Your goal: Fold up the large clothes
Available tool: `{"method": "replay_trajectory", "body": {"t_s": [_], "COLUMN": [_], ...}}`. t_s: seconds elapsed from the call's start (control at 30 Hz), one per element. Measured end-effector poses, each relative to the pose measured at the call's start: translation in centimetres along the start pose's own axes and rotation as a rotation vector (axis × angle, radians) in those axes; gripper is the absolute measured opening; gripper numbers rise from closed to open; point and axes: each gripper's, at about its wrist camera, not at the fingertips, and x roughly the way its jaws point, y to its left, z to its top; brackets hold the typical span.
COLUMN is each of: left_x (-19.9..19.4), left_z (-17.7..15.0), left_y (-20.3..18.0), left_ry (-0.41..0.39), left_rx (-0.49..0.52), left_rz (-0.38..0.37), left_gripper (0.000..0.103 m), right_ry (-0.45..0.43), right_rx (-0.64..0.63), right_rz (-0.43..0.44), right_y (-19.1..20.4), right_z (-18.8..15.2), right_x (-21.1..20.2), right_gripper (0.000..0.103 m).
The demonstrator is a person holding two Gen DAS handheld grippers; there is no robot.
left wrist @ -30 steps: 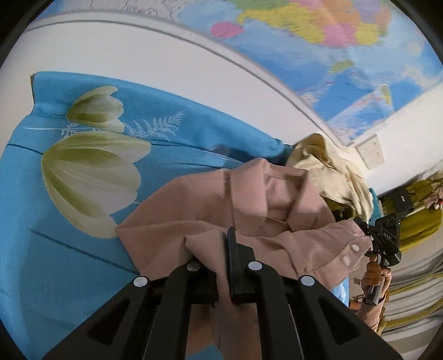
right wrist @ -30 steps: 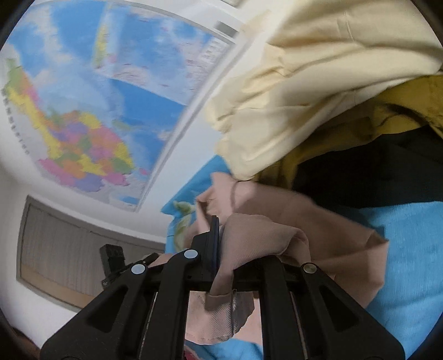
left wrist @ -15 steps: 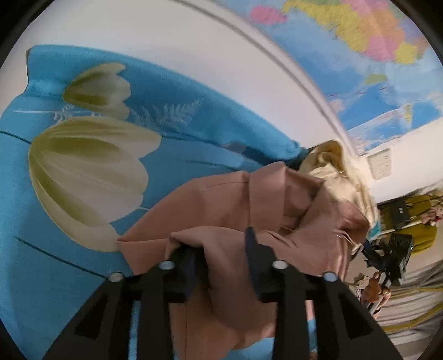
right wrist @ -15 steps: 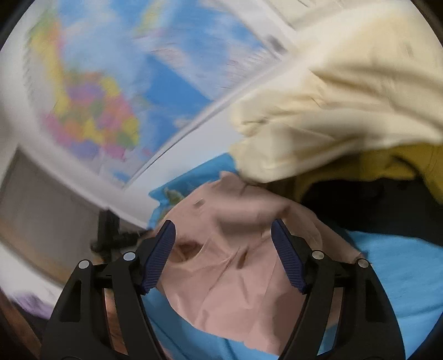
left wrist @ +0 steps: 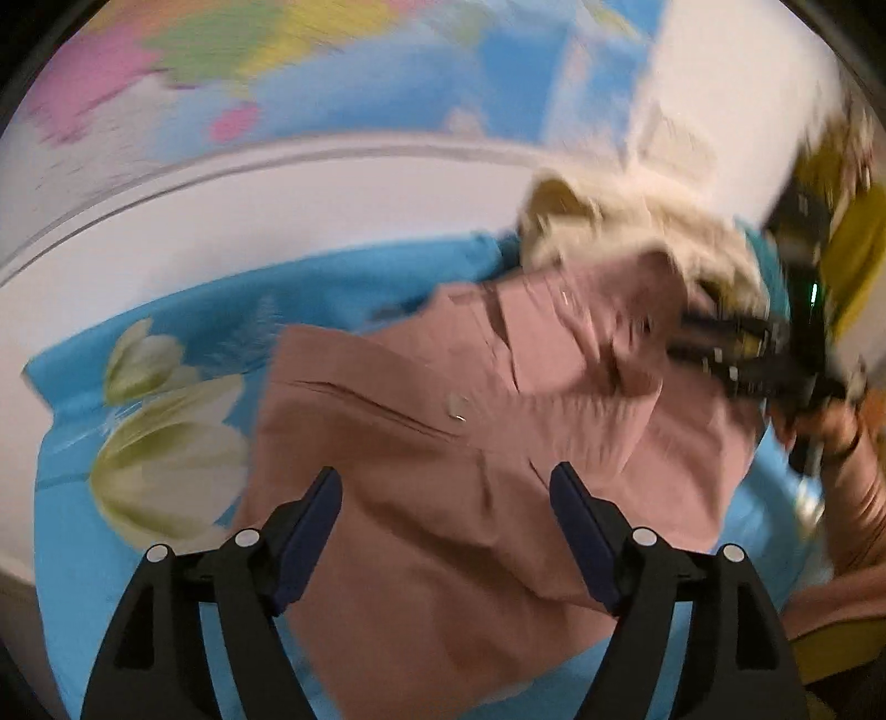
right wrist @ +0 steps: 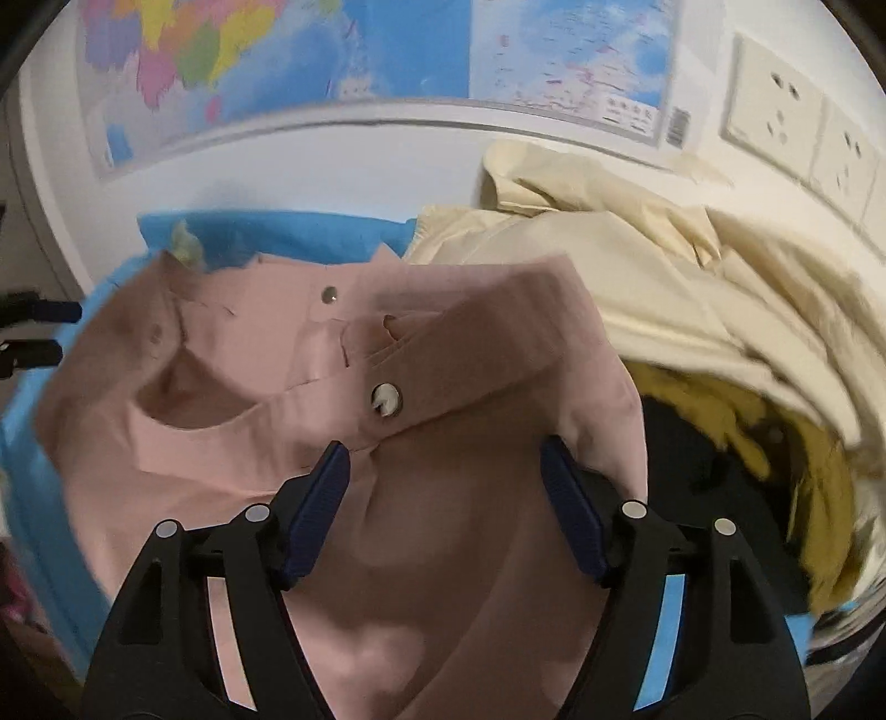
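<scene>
A pink garment (left wrist: 454, 443) with snap buttons lies loosely folded on a blue flowered sheet (left wrist: 166, 343). It fills the middle of the right wrist view (right wrist: 310, 354), with a cuff and metal snap (right wrist: 386, 400) on top. My left gripper (left wrist: 446, 493) is open and empty just above the garment's near edge. My right gripper (right wrist: 446, 465) is open and empty over the cuff. In the left wrist view the right gripper (left wrist: 736, 354) shows blurred at the garment's right end, in a hand.
A heap of cream (right wrist: 637, 266), mustard (right wrist: 736, 421) and dark clothes lies to the right of the pink garment. A white wall with a world map (right wrist: 343, 50) and wall sockets (right wrist: 775, 111) stands behind the bed.
Both grippers were shut on pink fabric one second ago. Both have opened and let it go, and the garment has dropped onto the sheet. Both cameras have swung.
</scene>
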Motion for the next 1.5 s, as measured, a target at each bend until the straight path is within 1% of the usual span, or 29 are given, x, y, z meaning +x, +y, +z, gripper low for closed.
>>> {"method": "replay_trajectory", "body": {"t_s": [0.03,0.1,0.17,0.27,0.3,0.33,0.4,0.43,0.47,0.53,0.63,0.67,0.7,0.73,0.77,0.83,0.9,0.93,0.97,1.0,1.03,1.07,1.13,1.23,1.3,1.37,1.43,1.47,1.5], "left_x": [0.9,3.3,4.9,6.2,6.3,6.2,6.5,6.5,6.4,5.5,3.7,3.1,2.9,3.2,3.8,5.5,5.1,4.2,3.1,1.7,0.3,-0.5,-2.2,-2.7,-2.2,-1.1,0.3,0.6,1.3], "left_z": [0.1,0.4,0.4,-0.1,-0.2,-0.3,-0.3,-0.1,0.2,0.9,2.5,3.0,3.6,3.9,4.0,3.9,2.8,2.3,1.6,0.8,-0.1,-0.8,-2.9,-6.1,-7.5,-8.5,-9.2,-9.7,-9.9], "left_y": [-0.3,-1.3,-2.3,-3.6,-4.0,-4.2,-4.3,-3.9,-3.4,-2.9,-2.4,-2.1,-1.4,-0.9,-0.6,0.3,1.6,2.2,2.7,3.4,4.1,4.5,5.6,6.1,5.5,4.8,4.2,4.3,4.3], "left_ry": [0.023,0.081,0.121,0.136,0.132,0.126,0.121,0.121,0.113,0.059,-0.044,-0.084,-0.117,-0.108,-0.086,-0.035,-0.027,-0.051,-0.074,-0.108,-0.139,-0.154,-0.163,-0.129,-0.1,-0.063,-0.032,-0.018,-0.005], "left_rx": [0.014,0.035,0.05,0.092,0.11,0.122,0.13,0.108,0.086,0.046,0.0,-0.025,-0.069,-0.082,-0.077,-0.085,-0.118,-0.137,-0.142,-0.148,-0.166,-0.177,-0.2,-0.234,-0.228,-0.204,-0.193,-0.194,-0.206], "left_rz": [-0.018,-0.055,-0.079,-0.1,-0.091,-0.084,-0.053,-0.057,-0.067,-0.077,-0.036,-0.016,0.025,0.04,0.043,0.118,0.089,0.084,0.087,0.103,0.126,0.14,0.166,0.181,0.16,0.097,0.089,0.081,0.059], "left_gripper": [0.075,0.077,0.08,0.082,0.081,0.077,0.042,0.033,0.019,0.015,0.014,0.016,0.023,0.033,0.05,0.051,0.054,0.055,0.062,0.075,0.08,0.08,0.082,0.088,0.089,0.089,0.089,0.079,0.068], "right_ry": [-0.001,0.01,0.026,0.035,0.04,0.041,0.021,0.004,-0.032,-0.092,-0.216,-0.221,-0.193,-0.167,-0.108,-0.045,-0.02,-0.03,-0.043,-0.054,-0.082,-0.123,-0.164,-0.164,-0.102,-0.042,-0.004,-0.007,-0.009], "right_rx": [-0.033,-0.08,-0.144,-0.162,-0.157,-0.15,-0.114,-0.098,-0.072,-0.033,0.011,0.019,0.03,0.047,0.052,0.051,0.028,0.028,0.03,0.039,0.058,0.071,0.065,0.09,0.136,0.194,0.224,0.234,0.244], "right_rz": [-0.022,-0.056,-0.116,-0.125,-0.113,-0.106,-0.064,-0.057,-0.036,-0.014,-0.02,-0.015,-0.001,0.002,0.001,-0.017,-0.016,-0.013,0.007,0.023,0.039,0.061,0.049,0.066,0.106,0.175,0.218,0.235,0.278], "right_y": [0.6,1.2,2.4,2.8,2.6,2.4,1.5,1.3,0.8,0.4,-0.2,-0.4,-0.6,-1.0,-1.1,-1.3,-1.0,-1.1,-1.4,-1.6,-2.2,-2.9,-3.6,-5.0,-5.9,-6.5,-6.6,-6.5,-6.7], "right_z": [0.1,-0.1,-0.3,-0.3,-0.3,-0.1,0.3,0.6,1.1,2.2,4.1,4.7,5.1,5.5,5.5,4.9,4.2,3.8,3.6,3.3,3.0,2.3,1.3,-2.0,-4.8,-7.6,-9.2,-9.7,-10.2], "right_x": [0.4,1.3,2.4,2.9,2.9,2.7,1.7,0.9,-0.3,-2.1,-4.5,-4.1,-3.2,-1.8,0.3,2.5,3.2,2.7,1.9,1.1,0.0,-1.7,-3.7,-5.9,-5.4,-4.4,-3.3,-2.7,-2.8], "right_gripper": [0.082,0.084,0.077,0.036,0.015,0.008,0.006,0.006,0.006,0.005,0.005,0.005,0.005,0.006,0.006,0.011,0.013,0.021,0.028,0.045,0.058,0.063,0.081,0.092,0.093,0.094,0.09,0.083,0.055]}}
